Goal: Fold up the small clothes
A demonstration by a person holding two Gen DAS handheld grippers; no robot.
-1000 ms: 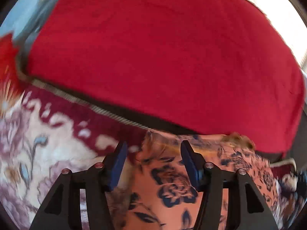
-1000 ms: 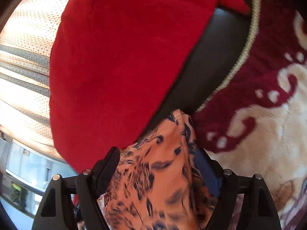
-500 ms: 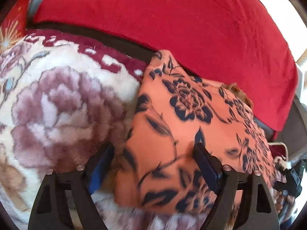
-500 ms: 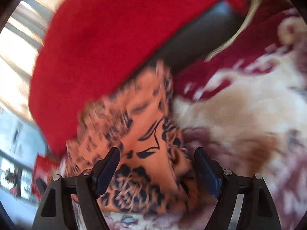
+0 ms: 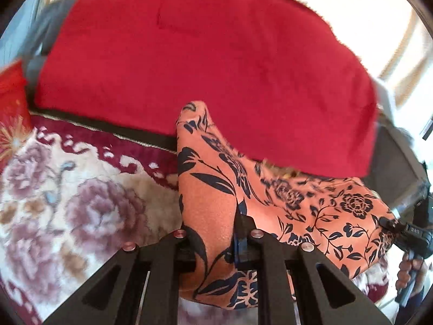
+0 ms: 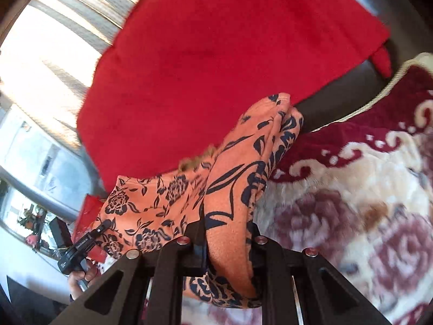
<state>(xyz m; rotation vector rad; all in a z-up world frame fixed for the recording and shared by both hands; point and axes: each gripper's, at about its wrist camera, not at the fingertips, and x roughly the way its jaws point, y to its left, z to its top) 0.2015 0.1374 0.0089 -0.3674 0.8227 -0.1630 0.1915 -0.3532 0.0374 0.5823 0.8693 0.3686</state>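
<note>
An orange garment with a dark navy flower print (image 5: 311, 211) is lifted above a floral blanket (image 5: 81, 205). My left gripper (image 5: 213, 233) is shut on one folded edge of it; the cloth bunches up between the jaws and covers the fingertips. My right gripper (image 6: 227, 233) is shut on the other edge of the same orange garment (image 6: 151, 208), which stretches between the two grippers. The right gripper shows at the far right of the left wrist view (image 5: 406, 233), and the left gripper at the lower left of the right wrist view (image 6: 84, 243).
A large red cloth (image 5: 211, 62) drapes over a dark sofa back (image 6: 343, 92) just behind the garment. The cream and maroon floral blanket (image 6: 365, 203) covers the seat below. A bright window (image 6: 48, 43) lies beyond.
Both grippers were open over the flat garment half a second ago. Now both have closed on its edges and lifted it, so it hangs stretched between them.
</note>
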